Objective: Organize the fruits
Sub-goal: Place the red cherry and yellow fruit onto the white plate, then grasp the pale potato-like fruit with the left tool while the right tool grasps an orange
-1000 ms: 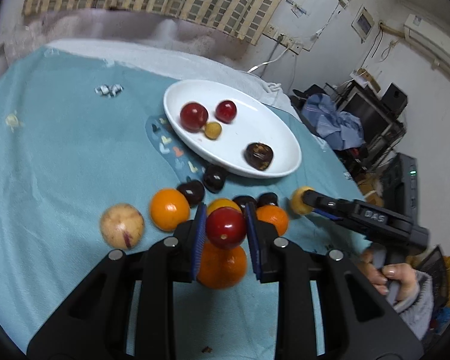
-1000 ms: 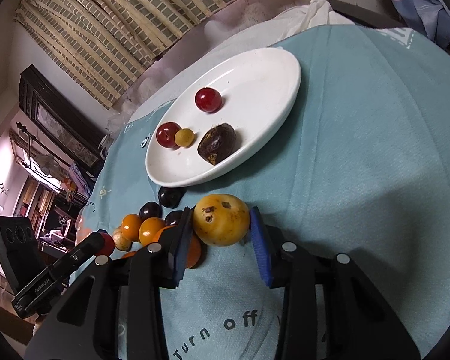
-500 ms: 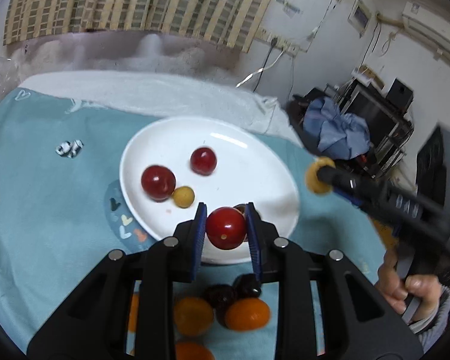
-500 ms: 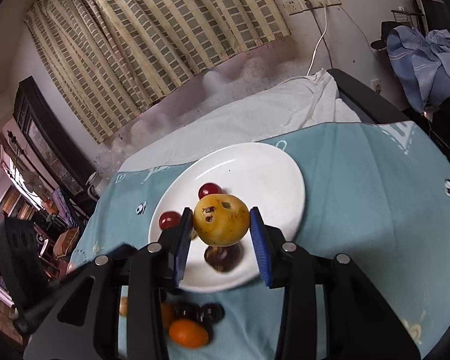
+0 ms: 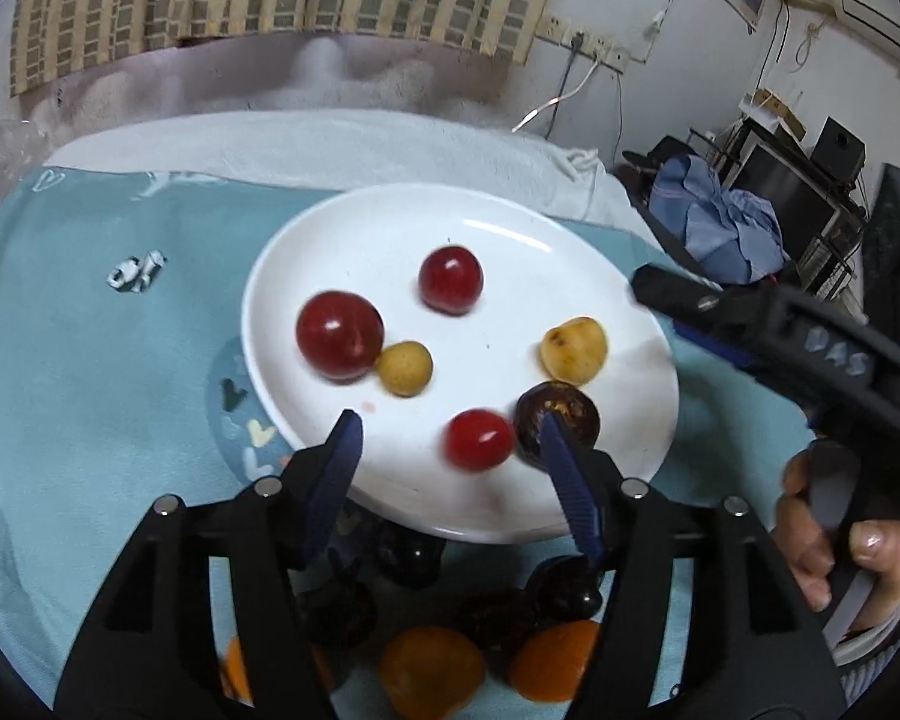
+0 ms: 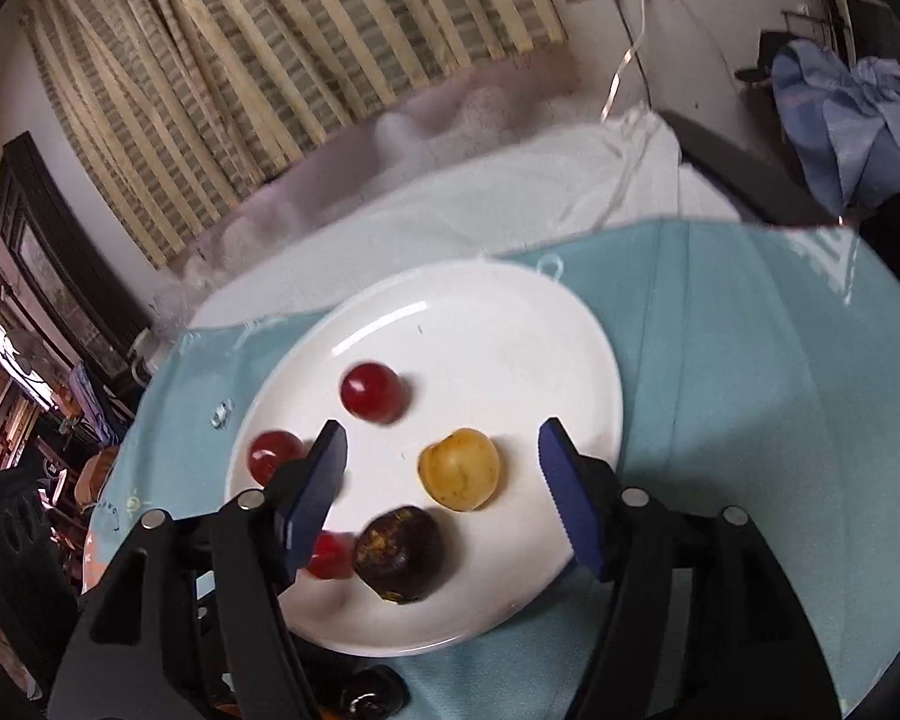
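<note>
Both pairs of jaws just opened since half a sec ago, nothing clamped now: small round red fruit [image 5: 479, 439] dropped from left gripper [image 5: 450, 468], lying between its spread jaws on white oval plate [image 5: 390, 222]; yellow-orange round fruit [image 6: 459, 468] out of right gripper [image 6: 444, 483], on plate between its spread jaws. Dark brown wrinkled fruit [image 5: 558, 420] right behind left gripper's right jaw tip, touching the red one. Below left jaws, off plate on light-blue cloth [image 5: 90, 372]: orange round fruits [image 5: 432, 669] & dark glossy ones [image 5: 564, 591].
</note>
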A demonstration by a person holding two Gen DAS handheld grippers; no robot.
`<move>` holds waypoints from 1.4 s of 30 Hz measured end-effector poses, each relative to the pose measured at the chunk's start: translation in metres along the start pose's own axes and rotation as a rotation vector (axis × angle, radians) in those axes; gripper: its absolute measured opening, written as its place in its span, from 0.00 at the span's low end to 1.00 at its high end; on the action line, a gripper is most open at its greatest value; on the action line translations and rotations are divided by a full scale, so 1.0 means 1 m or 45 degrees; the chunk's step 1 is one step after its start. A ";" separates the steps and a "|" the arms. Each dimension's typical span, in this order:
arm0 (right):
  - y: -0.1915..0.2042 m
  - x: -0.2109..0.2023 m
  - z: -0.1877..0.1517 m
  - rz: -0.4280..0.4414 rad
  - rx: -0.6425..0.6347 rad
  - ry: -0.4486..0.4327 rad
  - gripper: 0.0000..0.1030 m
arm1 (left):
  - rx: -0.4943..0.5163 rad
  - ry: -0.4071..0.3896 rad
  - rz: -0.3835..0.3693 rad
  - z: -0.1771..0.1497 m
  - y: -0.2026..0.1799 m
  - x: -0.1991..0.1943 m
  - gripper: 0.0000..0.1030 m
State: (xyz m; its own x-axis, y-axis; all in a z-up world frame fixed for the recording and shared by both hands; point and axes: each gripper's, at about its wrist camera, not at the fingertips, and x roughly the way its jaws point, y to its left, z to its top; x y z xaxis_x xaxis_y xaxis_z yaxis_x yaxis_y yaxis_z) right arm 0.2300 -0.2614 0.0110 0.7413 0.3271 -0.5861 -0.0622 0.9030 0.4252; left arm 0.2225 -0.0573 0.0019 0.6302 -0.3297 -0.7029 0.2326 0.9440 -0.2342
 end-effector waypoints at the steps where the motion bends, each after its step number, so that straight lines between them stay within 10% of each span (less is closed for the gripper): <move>1: 0.004 -0.012 0.002 0.021 -0.006 -0.031 0.65 | -0.007 -0.012 -0.004 0.000 0.002 -0.006 0.62; 15: 0.035 -0.093 -0.074 0.119 -0.147 -0.051 0.67 | -0.092 -0.164 0.256 -0.086 0.062 -0.111 0.86; 29: 0.008 -0.074 -0.087 0.116 0.018 0.091 0.67 | 0.066 -0.058 0.516 -0.103 0.068 -0.084 0.86; 42: 0.009 -0.071 -0.090 0.090 -0.001 0.105 0.67 | 0.042 0.023 0.453 -0.095 0.080 -0.068 0.78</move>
State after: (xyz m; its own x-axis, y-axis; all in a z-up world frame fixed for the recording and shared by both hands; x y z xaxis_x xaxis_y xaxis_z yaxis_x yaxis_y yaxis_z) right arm 0.1167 -0.2514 -0.0053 0.6777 0.4119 -0.6091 -0.1134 0.8770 0.4669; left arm 0.1274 0.0422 -0.0327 0.6628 0.0200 -0.7485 0.0248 0.9985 0.0487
